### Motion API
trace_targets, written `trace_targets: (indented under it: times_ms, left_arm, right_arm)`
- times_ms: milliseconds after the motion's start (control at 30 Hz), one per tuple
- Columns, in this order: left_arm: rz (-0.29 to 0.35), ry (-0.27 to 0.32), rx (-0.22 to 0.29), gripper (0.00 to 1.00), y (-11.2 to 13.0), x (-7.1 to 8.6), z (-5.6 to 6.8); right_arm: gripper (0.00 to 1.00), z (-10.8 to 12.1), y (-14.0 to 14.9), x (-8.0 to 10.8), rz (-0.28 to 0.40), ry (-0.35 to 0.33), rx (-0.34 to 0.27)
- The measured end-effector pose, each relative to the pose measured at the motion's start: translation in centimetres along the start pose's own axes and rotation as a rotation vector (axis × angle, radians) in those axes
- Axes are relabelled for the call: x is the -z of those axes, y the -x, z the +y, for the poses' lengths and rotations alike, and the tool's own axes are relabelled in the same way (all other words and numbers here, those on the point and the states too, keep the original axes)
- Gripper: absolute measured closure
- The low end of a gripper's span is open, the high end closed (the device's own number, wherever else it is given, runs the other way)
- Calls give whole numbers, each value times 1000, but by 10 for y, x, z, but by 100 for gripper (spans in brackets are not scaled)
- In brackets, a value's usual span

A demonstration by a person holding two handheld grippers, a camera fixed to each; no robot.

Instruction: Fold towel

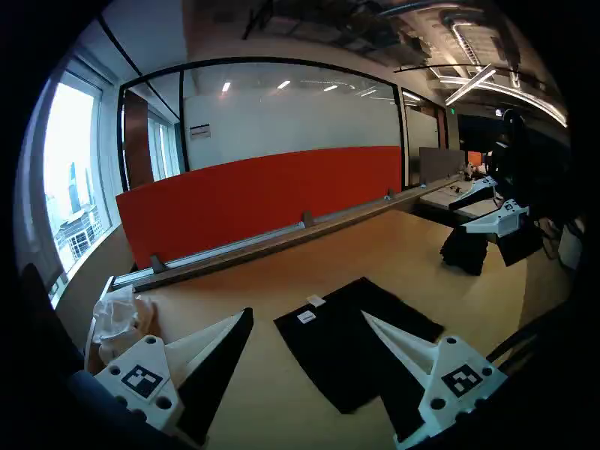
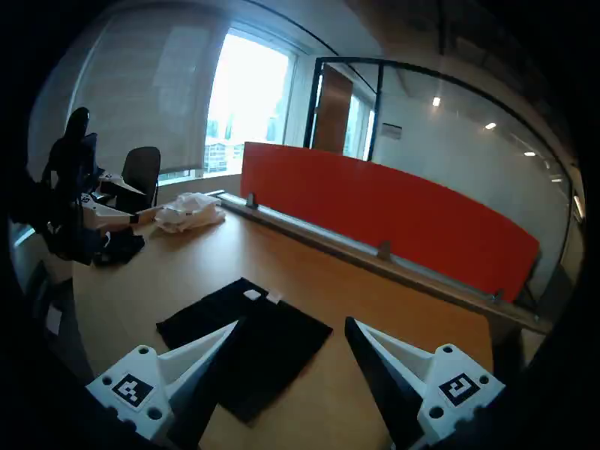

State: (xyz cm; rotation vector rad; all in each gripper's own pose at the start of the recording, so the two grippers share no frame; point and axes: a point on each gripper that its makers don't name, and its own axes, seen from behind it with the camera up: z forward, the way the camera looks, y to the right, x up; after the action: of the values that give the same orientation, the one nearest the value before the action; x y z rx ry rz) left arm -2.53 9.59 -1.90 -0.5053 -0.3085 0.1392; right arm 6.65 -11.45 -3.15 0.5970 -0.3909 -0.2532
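Wooden table [image 1: 337, 247] ran below an orange divider [image 1: 255, 191]. I noted the black towel [image 1: 352, 341] lying flat at lower centre of both views; left gripper [image 1: 306, 315] and right gripper [image 2: 292, 322] stood with jaws released, holding nothing.

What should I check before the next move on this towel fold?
1. Left tongs open: ok.
2. Right tongs open: ok.
3. Black towel lying flat on the table: ok.
4. Towel edge gripped: not ok, neither pair of tongs touches it.
5. White cloth heap apart from the towel: ok.
6. Number of layers in the towel: cannot tell.
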Motion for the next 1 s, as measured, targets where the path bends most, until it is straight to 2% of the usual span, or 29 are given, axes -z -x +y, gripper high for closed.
trace_targets:
  times_ms: [600, 1000]
  left_arm:
    - [-75, 72, -42, 4, 44, -25, 22]
    - [-155, 117, -51, 4, 93, -44, 37]
  right_arm:
    - [0, -23, 42, -25, -82, -76, 12]
    - [0, -38, 80, -46, -141, -117, 14]
